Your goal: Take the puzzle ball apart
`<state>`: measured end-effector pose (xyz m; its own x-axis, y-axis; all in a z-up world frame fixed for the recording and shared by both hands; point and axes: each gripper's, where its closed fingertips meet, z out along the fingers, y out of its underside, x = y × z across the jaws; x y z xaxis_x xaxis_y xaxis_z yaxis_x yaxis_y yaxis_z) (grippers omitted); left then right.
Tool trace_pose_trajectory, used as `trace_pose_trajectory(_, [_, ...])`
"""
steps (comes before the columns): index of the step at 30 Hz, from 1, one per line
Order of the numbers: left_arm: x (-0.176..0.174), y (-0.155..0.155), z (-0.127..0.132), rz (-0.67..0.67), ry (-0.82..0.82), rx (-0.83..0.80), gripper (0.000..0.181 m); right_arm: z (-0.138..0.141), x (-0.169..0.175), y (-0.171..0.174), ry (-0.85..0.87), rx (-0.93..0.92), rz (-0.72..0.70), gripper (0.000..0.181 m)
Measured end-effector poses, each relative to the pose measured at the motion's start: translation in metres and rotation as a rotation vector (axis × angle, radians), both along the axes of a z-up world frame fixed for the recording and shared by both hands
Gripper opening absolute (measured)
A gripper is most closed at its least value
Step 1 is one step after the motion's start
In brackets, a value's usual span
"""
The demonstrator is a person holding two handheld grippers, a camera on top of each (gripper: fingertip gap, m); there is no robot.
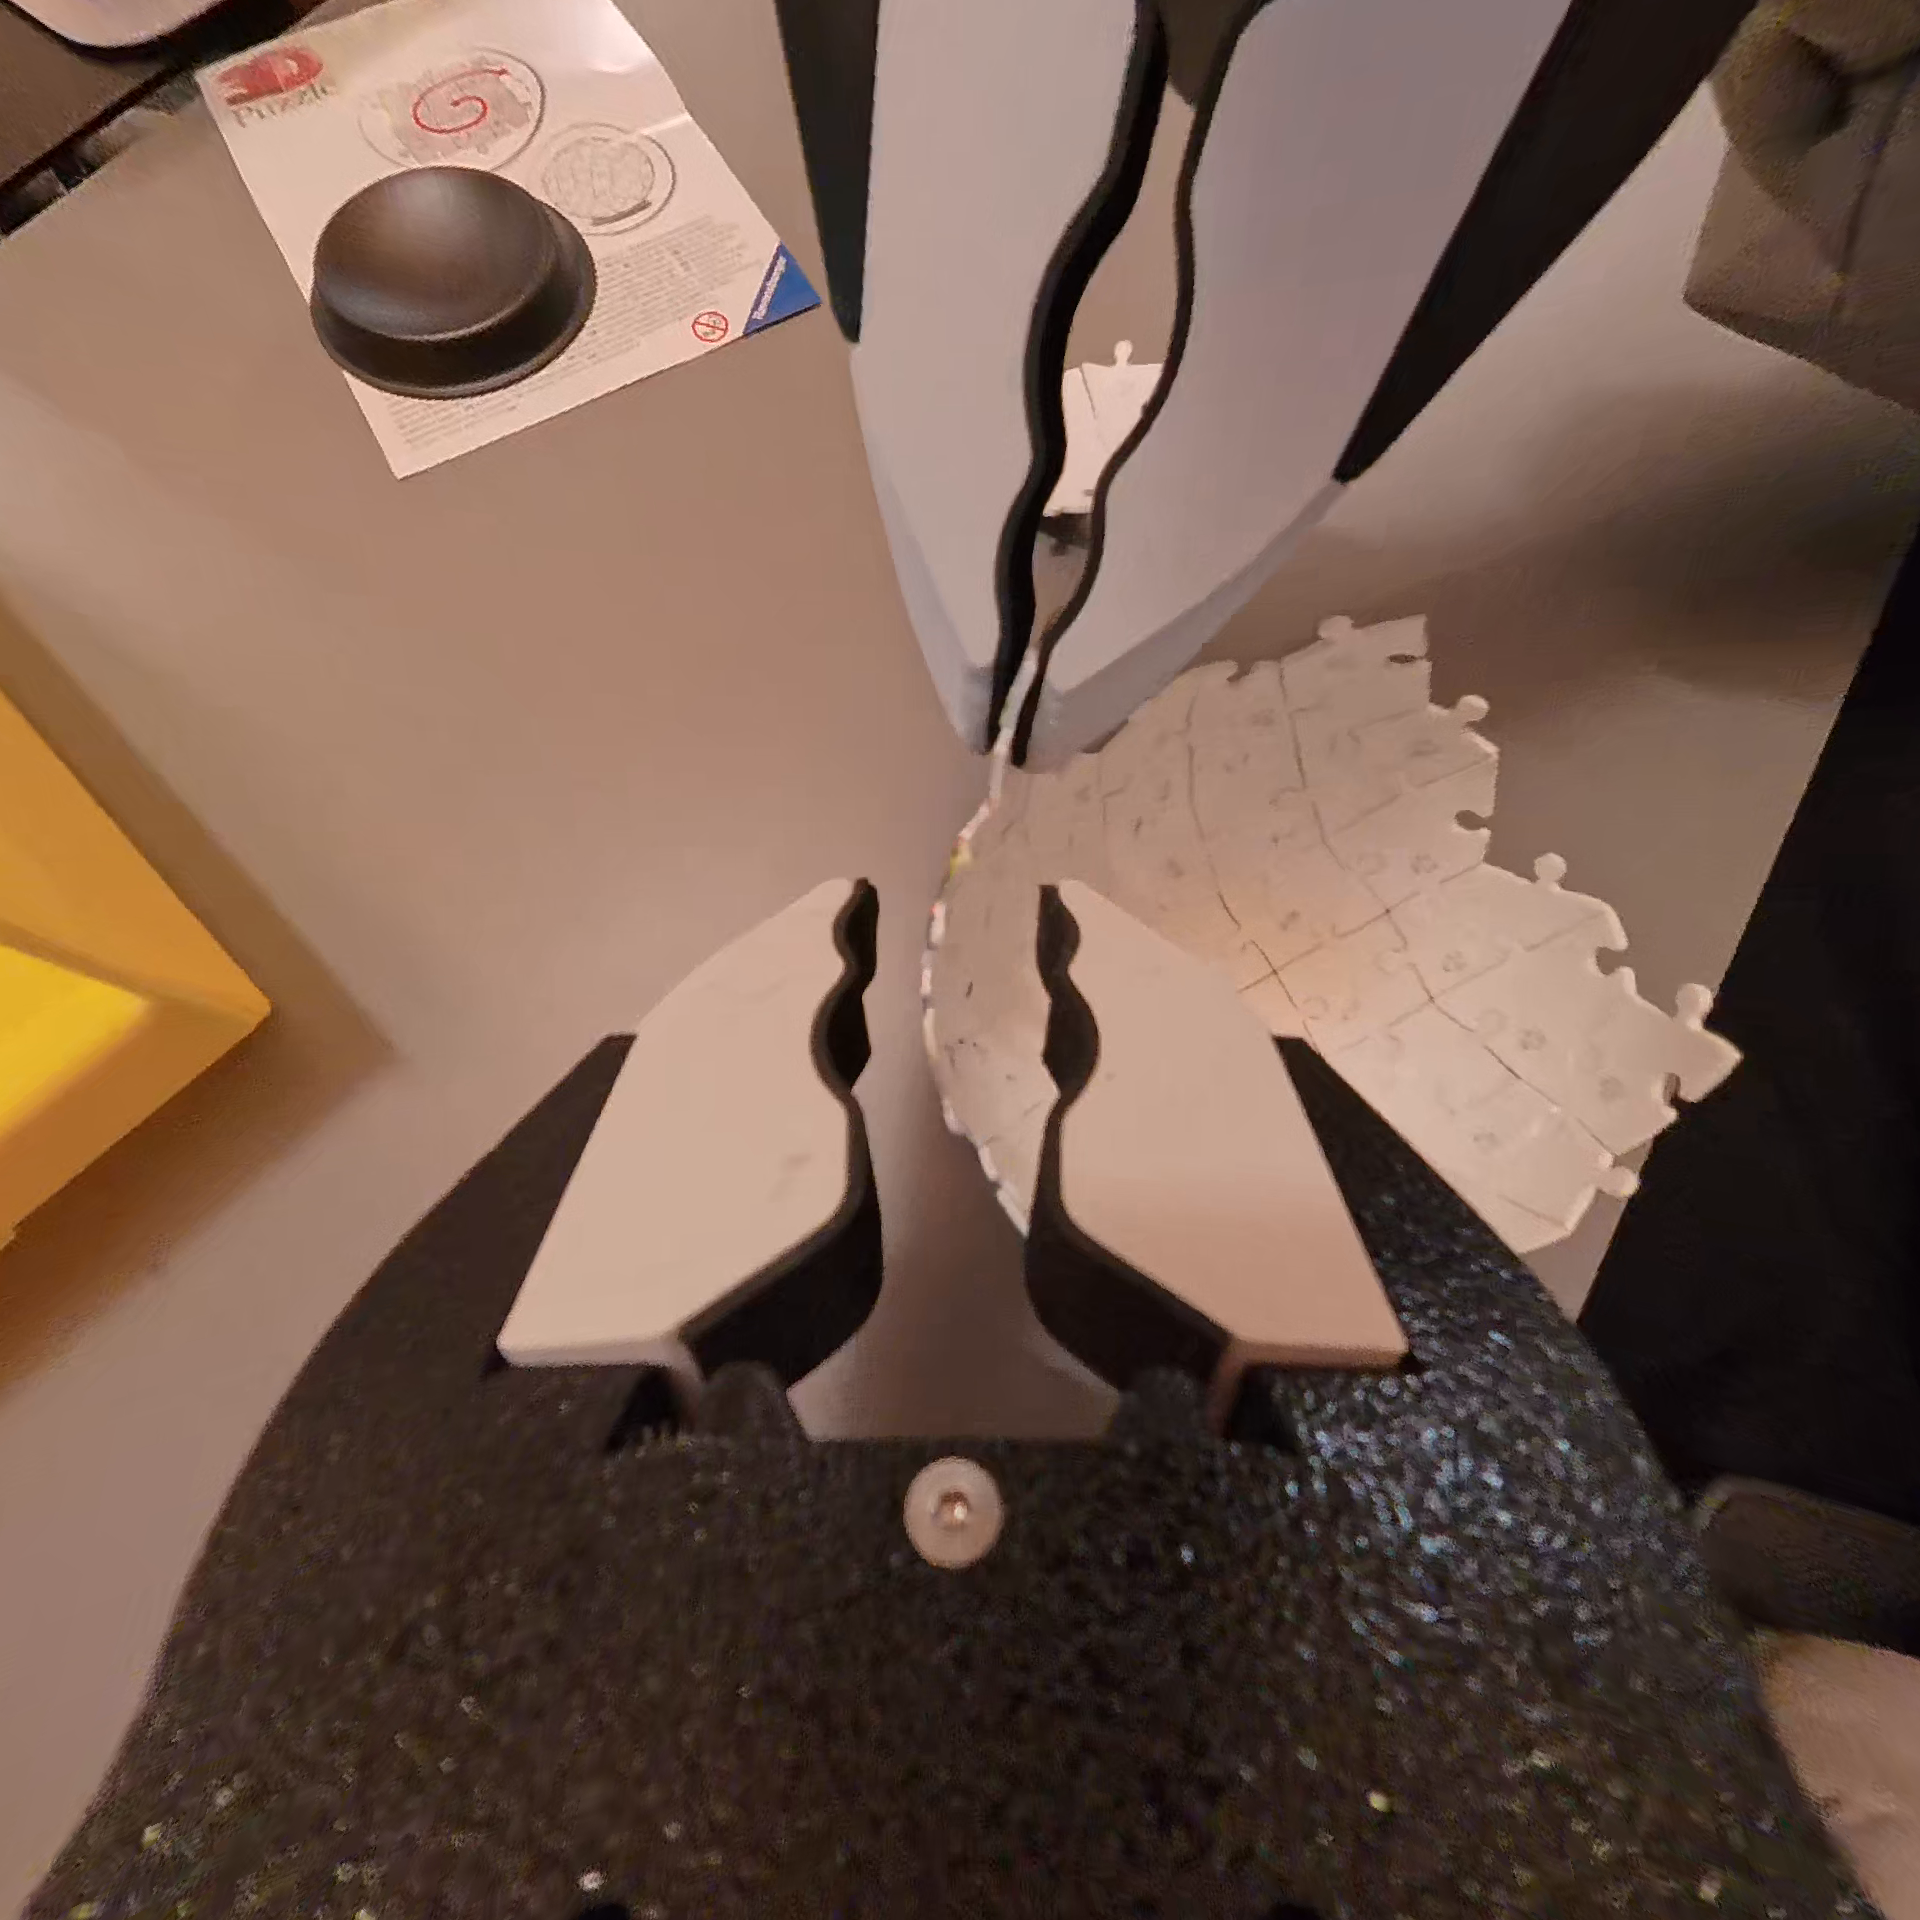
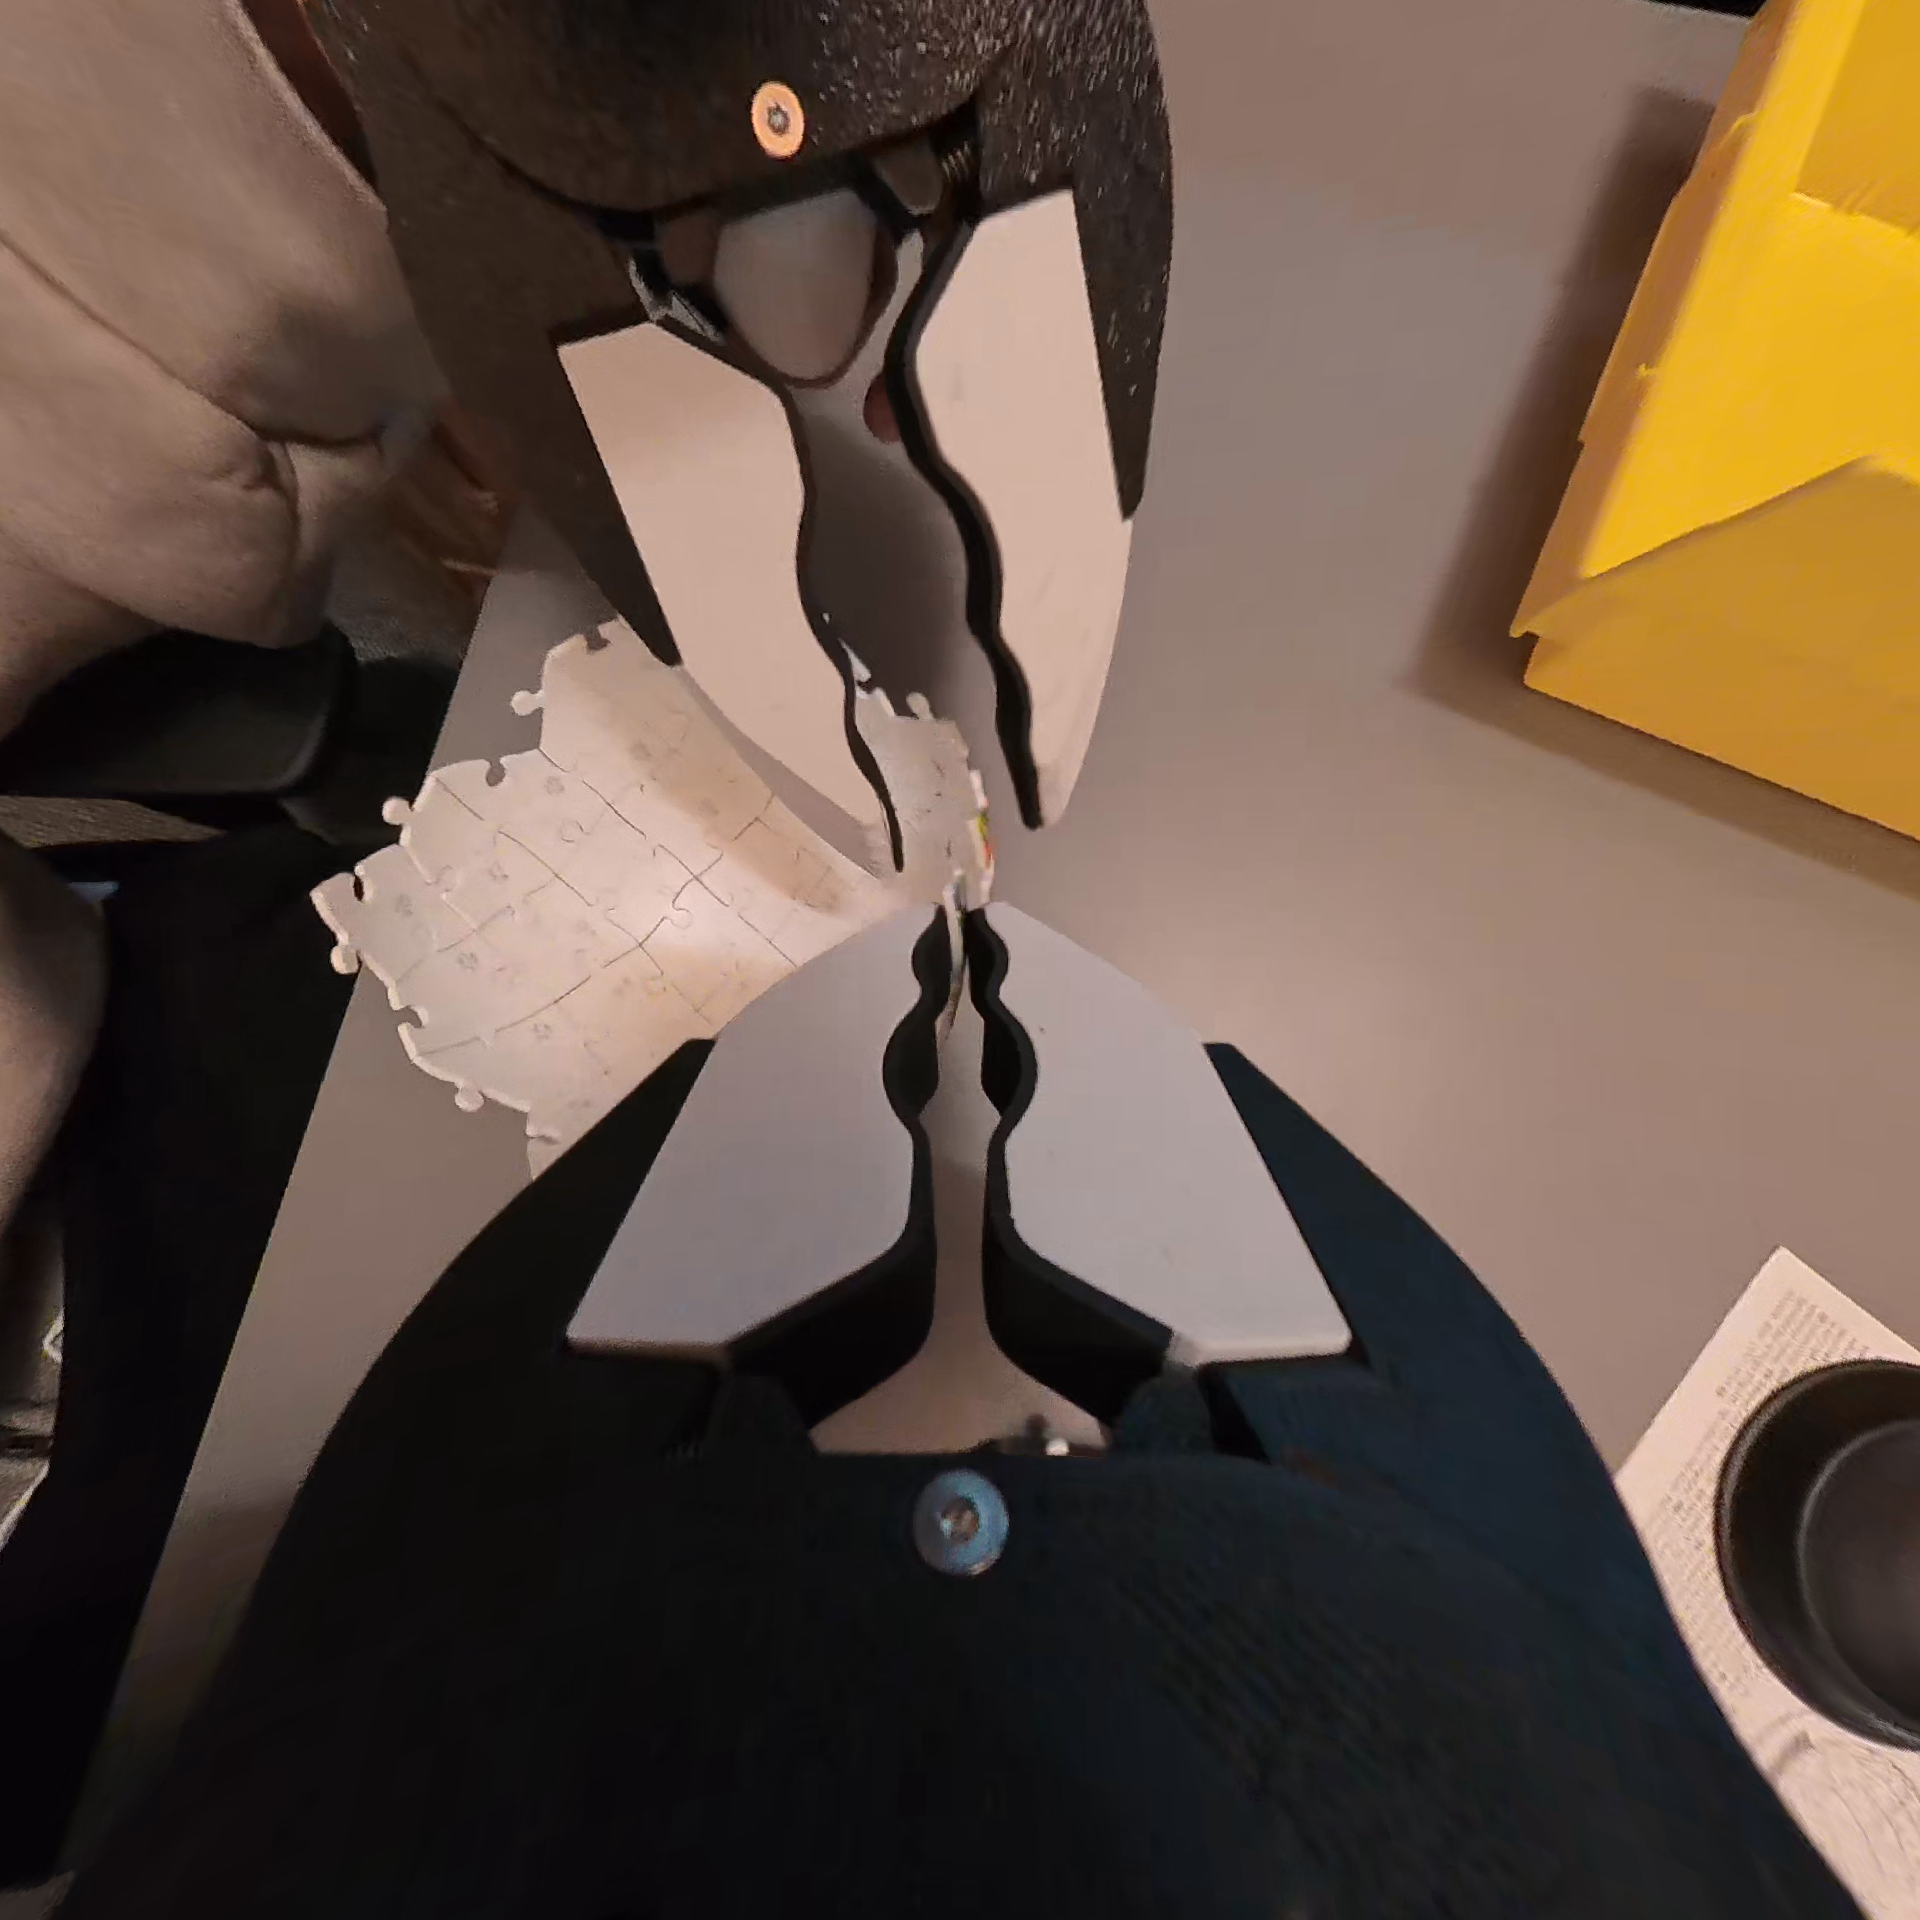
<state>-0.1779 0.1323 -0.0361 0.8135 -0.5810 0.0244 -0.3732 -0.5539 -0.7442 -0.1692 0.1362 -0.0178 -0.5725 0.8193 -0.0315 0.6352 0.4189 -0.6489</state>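
A curved section of the puzzle ball (image 1: 1351, 883), white on its inner side with jigsaw-tab edges, hangs in the air above the grey table (image 1: 520, 675). My right gripper (image 1: 1006, 743) comes in from the top and is shut on the section's rim. In the right wrist view it (image 2: 961, 920) pinches that rim, with the section (image 2: 582, 904) spreading to the left. My left gripper (image 1: 954, 891) is open, one finger on each side of the rim and not pressing it. It also shows in the right wrist view (image 2: 961, 842), coming from above.
A black round stand (image 1: 452, 286) sits on a printed leaflet (image 1: 665, 177) at the far left; both show in the right wrist view (image 2: 1839, 1538). A yellow box (image 1: 94, 987) is on the table. Another white puzzle fragment (image 1: 1101, 416) lies behind the right gripper. A person's sleeve (image 2: 156, 364) is close. Less than 4 cm separates the two grippers' tips.
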Motion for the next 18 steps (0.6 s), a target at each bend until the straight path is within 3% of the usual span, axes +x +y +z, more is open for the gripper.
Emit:
trace_pose_trajectory(9, [-0.0016, 0.0001, -0.0078, 0.008, -0.014, -0.068, 0.016, -0.0012, -0.0077, -0.0019, 0.039, -0.006, 0.015, 0.003])
trace_pose_trajectory(18, [-0.0048, -0.0007, -0.0053, 0.056, -0.047, -0.111, 0.014, -0.0039, -0.0109, 0.0004, 0.074, 0.048, 0.010, 0.003])
